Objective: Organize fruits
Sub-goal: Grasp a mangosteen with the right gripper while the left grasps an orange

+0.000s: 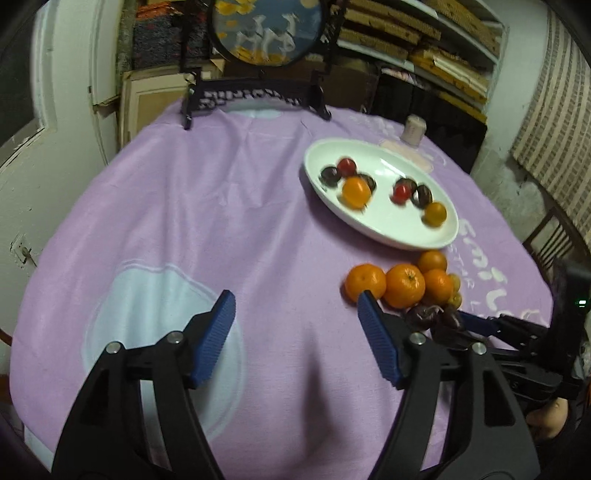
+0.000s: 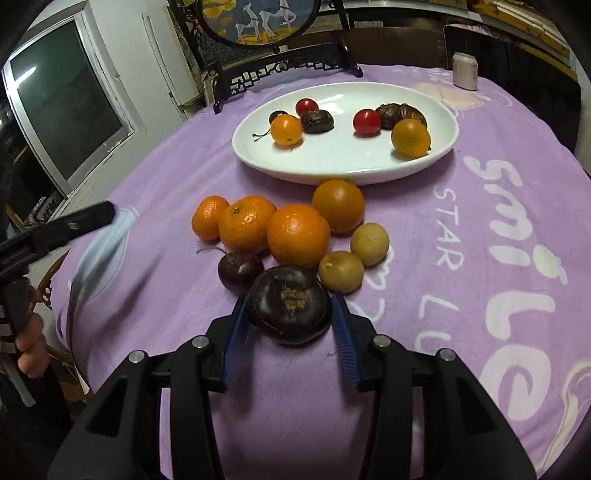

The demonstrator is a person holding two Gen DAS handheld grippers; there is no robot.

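Counting fruit on the purple cloth: four oranges in a cluster, namely small one, next, biggest, smooth round one nearest the plate. Two tan round fruits and just right of the oranges, touching each other. One dark plum with stem in front of the oranges. One big dark purple fruit nearest the camera, touching the plum.

Holding seven pieces, white oval plate beyond the cluster: two red cherry tomatoes, two small orange fruits, two dark wrinkled ones, plus one small dark cherry half hidden behind the left orange one.

Straddling the big dark purple fruit, right gripper low over the cloth, blue pads on both sides of it; contact not clear, cannot tell whether clamped or just around. Same gripper seen in the left view coming in from the right edge, low, tips at the dark fruit.

Hovering over bare cloth, left gripper with jaws spread wide, nothing between, right fingertip just beside the nearest orange. Plate well ahead to the right.

Standing behind the plate: round painted screen on black stand, small pale jar at the far right.
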